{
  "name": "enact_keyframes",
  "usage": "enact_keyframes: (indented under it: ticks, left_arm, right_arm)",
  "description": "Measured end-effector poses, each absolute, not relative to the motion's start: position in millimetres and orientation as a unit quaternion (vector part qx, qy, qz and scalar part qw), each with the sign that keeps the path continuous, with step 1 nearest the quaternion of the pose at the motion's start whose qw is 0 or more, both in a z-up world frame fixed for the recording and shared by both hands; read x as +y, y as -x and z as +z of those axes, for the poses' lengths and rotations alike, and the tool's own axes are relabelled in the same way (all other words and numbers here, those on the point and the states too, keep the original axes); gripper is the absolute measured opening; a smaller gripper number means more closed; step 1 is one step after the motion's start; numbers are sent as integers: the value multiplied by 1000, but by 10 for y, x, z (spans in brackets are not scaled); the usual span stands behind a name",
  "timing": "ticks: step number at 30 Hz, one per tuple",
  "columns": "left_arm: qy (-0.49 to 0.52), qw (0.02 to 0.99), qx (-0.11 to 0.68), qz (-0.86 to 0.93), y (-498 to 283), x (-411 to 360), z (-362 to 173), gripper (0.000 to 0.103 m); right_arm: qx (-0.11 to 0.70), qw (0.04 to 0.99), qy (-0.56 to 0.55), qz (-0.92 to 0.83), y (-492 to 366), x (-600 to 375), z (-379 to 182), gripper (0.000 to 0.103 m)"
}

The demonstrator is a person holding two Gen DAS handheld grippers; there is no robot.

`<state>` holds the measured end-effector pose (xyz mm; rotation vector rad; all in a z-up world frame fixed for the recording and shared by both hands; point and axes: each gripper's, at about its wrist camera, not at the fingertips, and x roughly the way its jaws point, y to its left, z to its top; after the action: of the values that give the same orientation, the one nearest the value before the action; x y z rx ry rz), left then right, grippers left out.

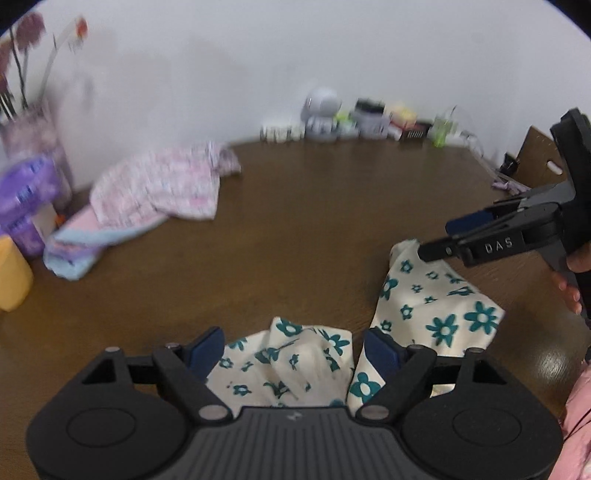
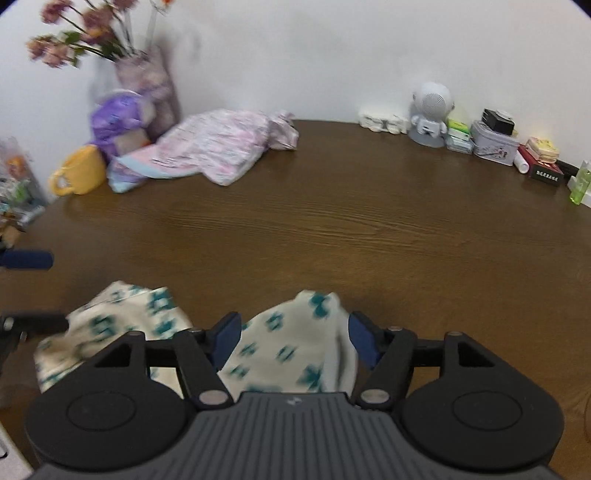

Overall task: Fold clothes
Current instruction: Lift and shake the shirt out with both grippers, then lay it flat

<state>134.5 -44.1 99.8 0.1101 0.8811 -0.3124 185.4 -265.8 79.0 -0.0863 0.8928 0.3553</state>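
Lying crumpled at the near bench edge: cream garment (image 1: 439, 310) with teal flowers, long axis running left-right.

Left hand-held gripper (image 1: 293, 350) jaws spread wide, a raised fold between the pads, not pinched. Right hand-held gripper (image 2: 293, 338) likewise parted over another hump of the cloth, pads clear of it. Bare brown bench (image 2: 332, 221) beyond. Far left: pink patterned clothes (image 2: 218, 147), yellow mug (image 2: 79, 171), purple pack (image 2: 116, 122), flowers (image 2: 74, 33). Far right by wall: white robot figure (image 2: 430, 112), tin (image 2: 493, 144), small boxes.
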Motion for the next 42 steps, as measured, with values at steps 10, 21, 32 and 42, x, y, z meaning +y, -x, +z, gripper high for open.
enact_keyframes:
  ticks: [10,21,32,42]
  left_arm:
    - [-76,850,498,-153,-1734,-548,571,2]
    - [-102,923,352,-121,-1526,-329,1291,2]
    - [-105,989,101,-4,-636,213,2220,2]
    - [-46,956,290,-4,131,661,513,2]
  right_arm:
    - [484,857,37,174,-2284,-2628,459,41]
    - [395,895,13,204,-2106,-2761,922,5]
    - [178,972,7,152,-1603,-3209,2097,5]
    - [373,908,28,192,-904,-3302,401,5]
